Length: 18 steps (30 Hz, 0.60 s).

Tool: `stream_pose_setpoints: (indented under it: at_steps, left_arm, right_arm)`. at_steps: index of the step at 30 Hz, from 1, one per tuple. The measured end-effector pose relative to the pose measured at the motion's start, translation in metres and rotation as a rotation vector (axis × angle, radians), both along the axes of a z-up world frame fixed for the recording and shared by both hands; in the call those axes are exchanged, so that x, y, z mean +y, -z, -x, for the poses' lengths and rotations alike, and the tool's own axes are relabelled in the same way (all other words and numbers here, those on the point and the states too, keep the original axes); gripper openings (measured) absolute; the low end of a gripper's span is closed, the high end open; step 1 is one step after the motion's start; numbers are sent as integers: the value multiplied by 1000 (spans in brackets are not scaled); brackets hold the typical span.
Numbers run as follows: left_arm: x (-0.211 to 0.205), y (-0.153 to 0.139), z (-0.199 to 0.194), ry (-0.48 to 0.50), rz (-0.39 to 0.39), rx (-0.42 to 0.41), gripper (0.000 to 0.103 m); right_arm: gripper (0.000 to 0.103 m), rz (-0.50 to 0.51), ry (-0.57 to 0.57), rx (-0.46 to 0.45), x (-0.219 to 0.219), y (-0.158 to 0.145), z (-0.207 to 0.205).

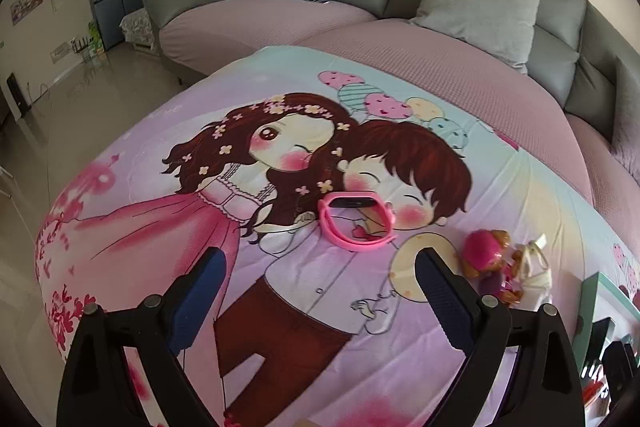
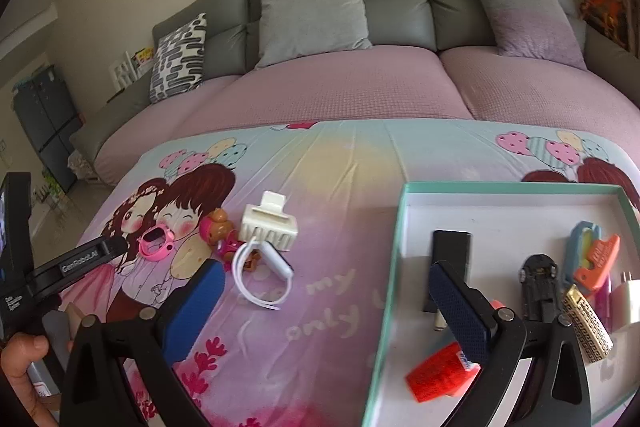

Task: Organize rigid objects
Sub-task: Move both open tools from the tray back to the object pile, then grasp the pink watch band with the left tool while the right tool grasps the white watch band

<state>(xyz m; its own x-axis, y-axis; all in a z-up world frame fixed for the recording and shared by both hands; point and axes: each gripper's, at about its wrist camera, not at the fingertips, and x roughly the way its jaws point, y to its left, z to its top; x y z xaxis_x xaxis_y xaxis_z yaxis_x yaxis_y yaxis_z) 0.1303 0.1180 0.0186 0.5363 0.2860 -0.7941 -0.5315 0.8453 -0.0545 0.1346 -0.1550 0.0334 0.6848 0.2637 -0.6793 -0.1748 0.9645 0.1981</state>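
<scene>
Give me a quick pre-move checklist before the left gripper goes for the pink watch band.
1. left gripper open and empty: ok.
2. pink watch band ahead of the fingers, lying free on the cartoon bedsheet: ok.
3. Clear of the pink doll toy: ok, it lies apart to the right.
4. right gripper open, holding nothing: ok.
5. Bare floor left in the teal box: ok.
6. Band stiff enough to keep its loop when pinched: cannot tell.

Pink watch, white watch, teal-rimmed box, cartoon-printed lilac cloth.
</scene>
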Motion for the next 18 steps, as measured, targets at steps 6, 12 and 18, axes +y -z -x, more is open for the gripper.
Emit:
stream_pose_setpoints:
  at_steps: [6, 12, 18]
  left_arm:
    - [4, 11, -15, 32, 32, -32, 96]
    - [-9, 25, -38, 110, 3, -33, 96]
    - [0, 42, -49, 96, -7, -2, 95]
  right_arm:
    - [102, 32, -50, 18, 28, 7, -11]
    - [95, 61, -81, 62, 47, 23, -25]
    - [93, 75, -90, 98, 55, 40, -33]
